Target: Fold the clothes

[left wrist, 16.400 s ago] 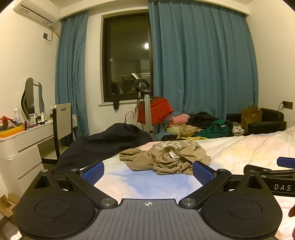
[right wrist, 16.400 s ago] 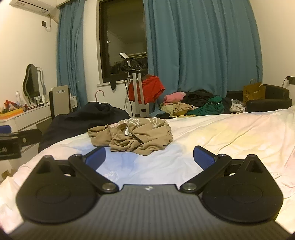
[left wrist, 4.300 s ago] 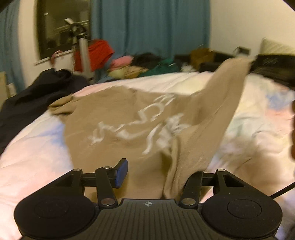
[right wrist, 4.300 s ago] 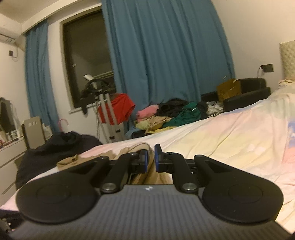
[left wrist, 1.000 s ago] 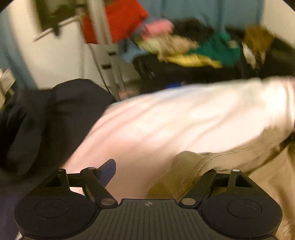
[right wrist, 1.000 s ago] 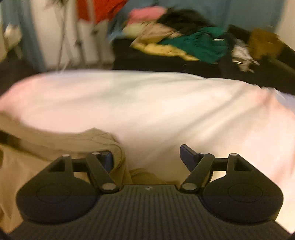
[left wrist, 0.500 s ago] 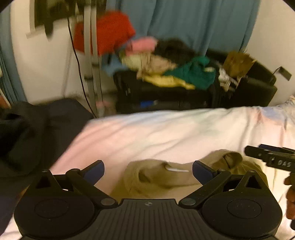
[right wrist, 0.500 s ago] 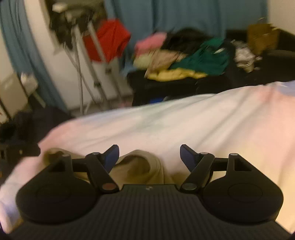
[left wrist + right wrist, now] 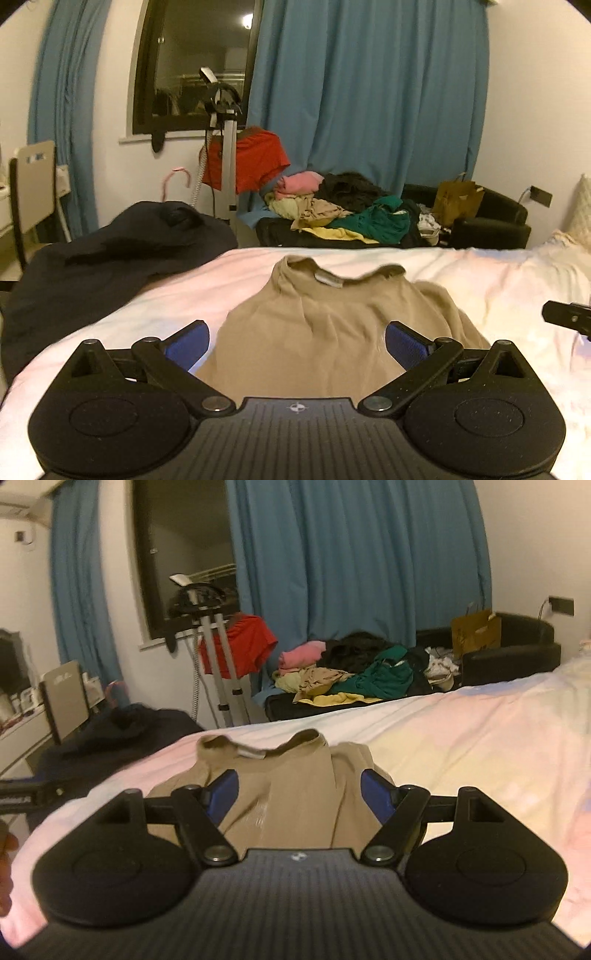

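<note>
- Both sets of jaws stand wide apart with nothing clamped: the left gripper (image 9: 297, 341) has just been opening, and the right gripper (image 9: 298, 793) is spread too, pads clear of cloth.
- Lying flat on the bed (image 9: 498, 280) at twelve o'clock from each gripper is the tan T-shirt (image 9: 332, 314), its collar at the far end; a pale neck label shows inside the collar, too small to read.
- At ten o'clock a dark garment (image 9: 110, 258) is heaped on the bed's edge.
- Past the bed at one o'clock, a pile of clothes (image 9: 343, 214) covers a low black sofa (image 9: 491, 221).
- No brand or writing on the grippers is legible in either view.
</note>
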`<action>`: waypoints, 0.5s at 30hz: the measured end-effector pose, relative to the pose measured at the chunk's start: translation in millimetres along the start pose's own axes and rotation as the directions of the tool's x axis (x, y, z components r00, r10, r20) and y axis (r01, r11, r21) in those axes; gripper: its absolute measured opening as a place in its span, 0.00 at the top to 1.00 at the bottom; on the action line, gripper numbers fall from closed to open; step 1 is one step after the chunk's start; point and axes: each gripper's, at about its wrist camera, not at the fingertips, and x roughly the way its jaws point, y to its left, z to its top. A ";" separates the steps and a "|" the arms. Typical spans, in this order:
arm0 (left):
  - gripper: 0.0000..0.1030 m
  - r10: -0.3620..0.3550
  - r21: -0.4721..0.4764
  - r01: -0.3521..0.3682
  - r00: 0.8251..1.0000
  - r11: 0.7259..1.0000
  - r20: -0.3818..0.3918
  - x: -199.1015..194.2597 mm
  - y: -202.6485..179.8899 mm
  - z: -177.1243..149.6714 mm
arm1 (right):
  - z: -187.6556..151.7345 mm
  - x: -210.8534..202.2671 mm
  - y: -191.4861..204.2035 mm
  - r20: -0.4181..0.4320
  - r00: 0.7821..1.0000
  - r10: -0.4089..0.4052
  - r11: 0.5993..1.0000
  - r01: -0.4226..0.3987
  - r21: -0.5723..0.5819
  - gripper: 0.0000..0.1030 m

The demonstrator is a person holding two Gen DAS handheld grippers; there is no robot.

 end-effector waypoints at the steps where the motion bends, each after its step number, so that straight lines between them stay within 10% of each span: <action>1: 0.01 0.005 0.001 -0.005 1.000 1.000 0.001 -10.5 -1.7 -4.9 | -5.7 -14.2 0.6 0.006 1.000 0.006 1.000 -0.006 -0.006 0.28; 15: 0.02 -0.019 -0.133 0.010 0.998 0.991 -0.064 -31.9 14.9 -47.7 | -69.2 -48.9 -12.2 0.004 1.000 0.016 0.999 -0.016 0.028 0.28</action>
